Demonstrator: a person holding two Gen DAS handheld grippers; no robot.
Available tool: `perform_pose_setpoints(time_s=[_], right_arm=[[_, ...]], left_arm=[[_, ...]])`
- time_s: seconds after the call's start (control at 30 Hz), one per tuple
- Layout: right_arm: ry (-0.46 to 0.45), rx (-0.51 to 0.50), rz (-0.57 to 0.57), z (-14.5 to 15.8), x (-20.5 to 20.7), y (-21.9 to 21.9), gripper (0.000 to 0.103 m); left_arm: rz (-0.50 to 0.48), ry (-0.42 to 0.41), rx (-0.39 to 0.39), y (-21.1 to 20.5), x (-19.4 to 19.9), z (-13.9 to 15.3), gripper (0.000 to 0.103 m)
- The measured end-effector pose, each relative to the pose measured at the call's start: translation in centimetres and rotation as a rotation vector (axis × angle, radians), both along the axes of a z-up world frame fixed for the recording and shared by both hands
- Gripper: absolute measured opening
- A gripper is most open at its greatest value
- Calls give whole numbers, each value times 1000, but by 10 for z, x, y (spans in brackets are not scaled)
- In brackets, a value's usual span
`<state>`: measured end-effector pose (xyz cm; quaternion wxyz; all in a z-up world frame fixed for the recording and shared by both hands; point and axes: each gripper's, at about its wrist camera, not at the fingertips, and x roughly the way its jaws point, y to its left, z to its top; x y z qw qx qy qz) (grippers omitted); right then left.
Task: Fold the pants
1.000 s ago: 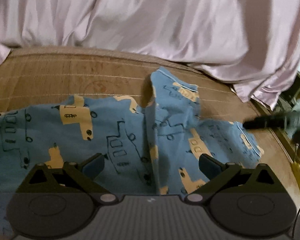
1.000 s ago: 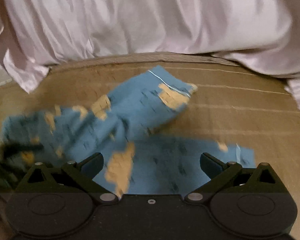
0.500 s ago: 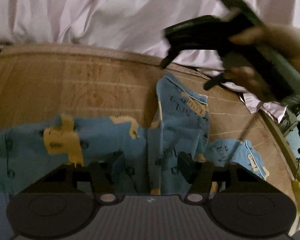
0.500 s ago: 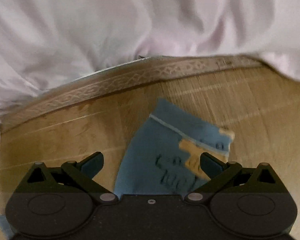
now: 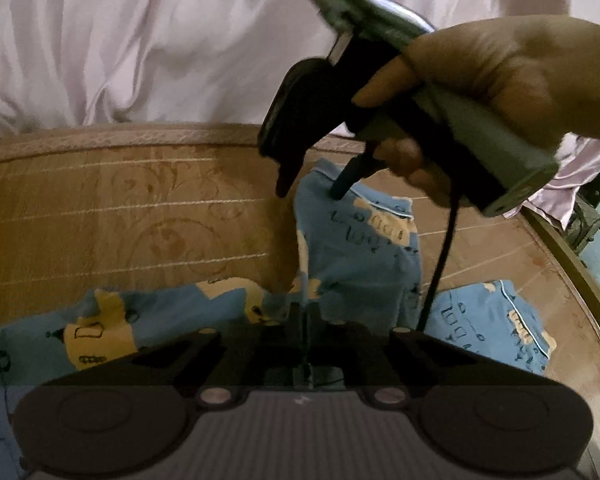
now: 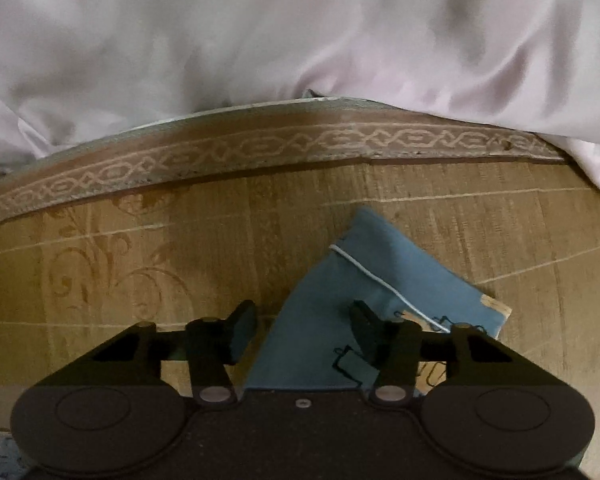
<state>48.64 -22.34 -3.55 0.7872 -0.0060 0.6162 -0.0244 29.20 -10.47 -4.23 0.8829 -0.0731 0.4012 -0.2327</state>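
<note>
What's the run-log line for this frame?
left gripper: shut on pants | right gripper: open, straddling cuff edge | mat: pants unfolded

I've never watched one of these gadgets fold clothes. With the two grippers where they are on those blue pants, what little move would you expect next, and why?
Probably the right gripper closes on the pant leg's hem. Its jaws stand open around the near corner of that cuff, which lies flat on the mat. The left gripper is already shut on the pants at the crotch fold, pinning them.

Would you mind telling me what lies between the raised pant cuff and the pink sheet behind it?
Only bare woven mat and its patterned border separate the cuff from the pink sheet, in the right wrist view.
</note>
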Motion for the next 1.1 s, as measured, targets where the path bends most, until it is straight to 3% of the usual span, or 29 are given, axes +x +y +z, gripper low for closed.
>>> perform_pose_setpoints(time_s=[0.27, 0.4, 0.47, 0.5, 0.63, 0.73, 0.8, 0.93, 1.1], right_arm=[[-55, 45, -72, 0, 7, -13, 52], [-53, 18, -62, 2, 8, -13, 32], [-52, 33, -63, 4, 6, -17, 6], [-57, 47, -69, 6, 4, -20, 2], [-116, 120, -99, 22, -12, -41, 1], [-199, 210, -133, 45, -38, -66, 1], [-294, 218, -118, 65, -61, -84, 1], [-438, 273, -143, 96, -119, -123, 1], [-596, 302, -187, 100, -194, -167, 1]], left_arm=[[-23, -33, 21, -9, -6, 12, 1], [-27, -46, 36, -11, -8, 16, 1], [-25, -49, 39, -12, -8, 18, 1], [-25, -54, 43, -12, -9, 19, 1], [-24, -66, 45, -11, -13, 24, 0], [-2, -90, 41, -9, -21, 31, 0], [0, -111, 26, -9, -27, 38, 0], [-44, -203, 43, -19, -47, 54, 0], [-160, -289, 112, -47, -76, 60, 0]])
